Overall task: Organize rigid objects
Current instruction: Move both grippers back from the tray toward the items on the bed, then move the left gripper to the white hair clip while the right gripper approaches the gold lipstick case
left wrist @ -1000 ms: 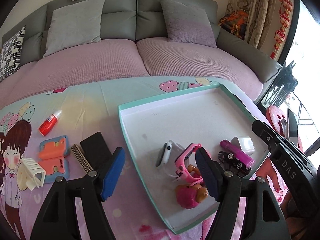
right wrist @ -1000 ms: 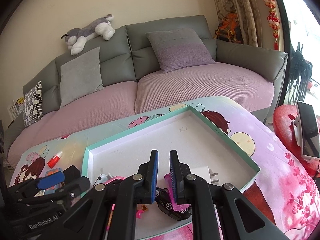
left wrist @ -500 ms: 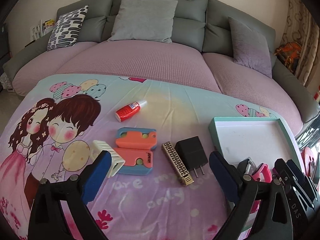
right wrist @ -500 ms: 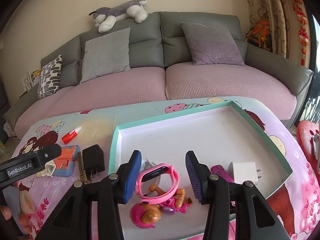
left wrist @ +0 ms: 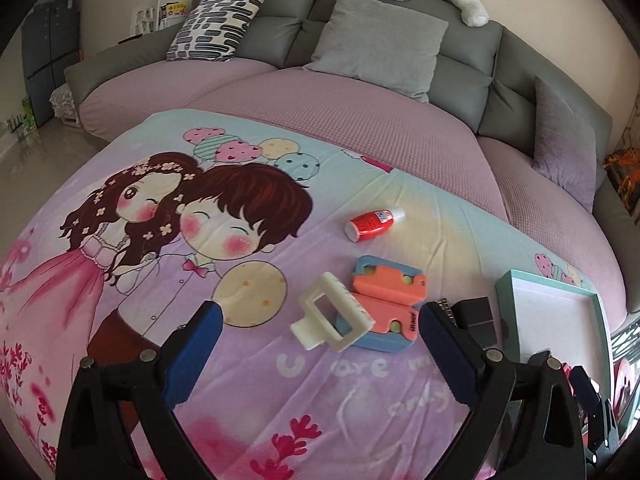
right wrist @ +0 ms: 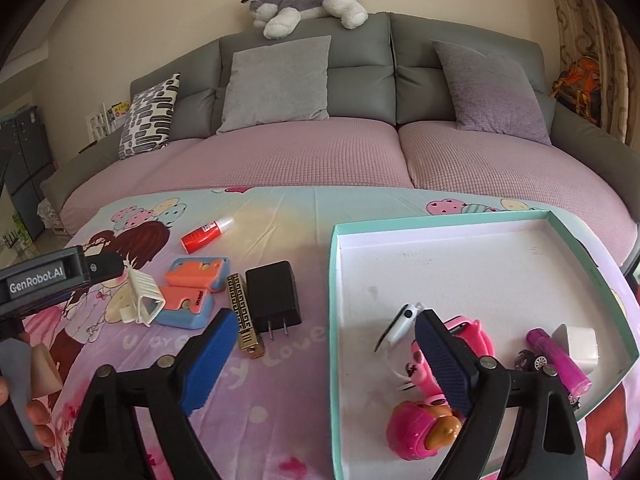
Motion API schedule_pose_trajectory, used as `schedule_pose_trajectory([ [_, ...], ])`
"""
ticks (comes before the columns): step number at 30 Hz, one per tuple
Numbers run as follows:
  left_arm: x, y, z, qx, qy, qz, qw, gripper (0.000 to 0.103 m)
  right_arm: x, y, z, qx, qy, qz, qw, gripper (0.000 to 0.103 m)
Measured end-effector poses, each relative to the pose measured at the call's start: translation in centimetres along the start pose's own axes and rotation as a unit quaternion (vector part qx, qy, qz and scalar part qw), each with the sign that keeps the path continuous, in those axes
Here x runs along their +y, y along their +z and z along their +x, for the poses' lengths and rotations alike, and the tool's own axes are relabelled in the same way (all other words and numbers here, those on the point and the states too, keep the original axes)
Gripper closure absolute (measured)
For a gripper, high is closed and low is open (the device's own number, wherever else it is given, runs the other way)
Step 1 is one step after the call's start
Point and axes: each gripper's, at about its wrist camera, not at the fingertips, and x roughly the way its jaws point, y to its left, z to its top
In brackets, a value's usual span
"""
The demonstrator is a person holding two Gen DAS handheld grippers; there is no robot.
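My left gripper [left wrist: 318, 346] hangs wide open and empty over the cream hollow plastic clip [left wrist: 330, 322] near the tablecloth's middle, which looks light, stiff, best pinched across its flat sides.

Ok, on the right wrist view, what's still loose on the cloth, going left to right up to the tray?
White clip → orange and blue toy → gold lighter → black charger → tray.
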Motion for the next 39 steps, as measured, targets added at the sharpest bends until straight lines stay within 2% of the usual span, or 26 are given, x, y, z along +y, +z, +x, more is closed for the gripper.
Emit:
schedule_pose_trajectory([
  [8,5.1,0.3,-0.8,-0.027,0.025,-0.064,0.9973,0.003,3.0,0.0,0.6,-0.007,0.016,-0.018,1.000,0.000],
  [13,6.4,0.3,-0.7,-0.038,0.026,-0.069,0.9966,0.001,4.9,0.0,1.1,-0.011,0.019,-0.033,0.999,0.000],
  [18,7.2,0.3,-0.4,-0.040,0.025,-0.072,0.9963,0.001,5.9,-0.2,2.2,0.008,0.033,-0.037,0.999,0.000],
  [26,7.2,0.2,0.7,-0.025,0.008,-0.063,0.9977,0.001,6.2,-0.6,3.3,0.028,0.059,-0.016,0.998,0.000],
  [29,7.1,0.2,1.1,-0.023,-0.015,-0.071,0.9971,0.000,6.1,-0.8,3.4,0.029,0.063,-0.012,0.998,0.000],
  [34,5.7,0.2,1.6,-0.023,-0.036,-0.060,0.9973,0.001,5.9,-0.9,3.7,0.038,0.062,-0.011,0.997,0.016],
  [39,4.3,0.0,2.6,-0.001,-0.042,-0.030,0.9987,0.000,5.5,-1.2,4.3,0.051,0.060,-0.006,0.997,0.039],
])
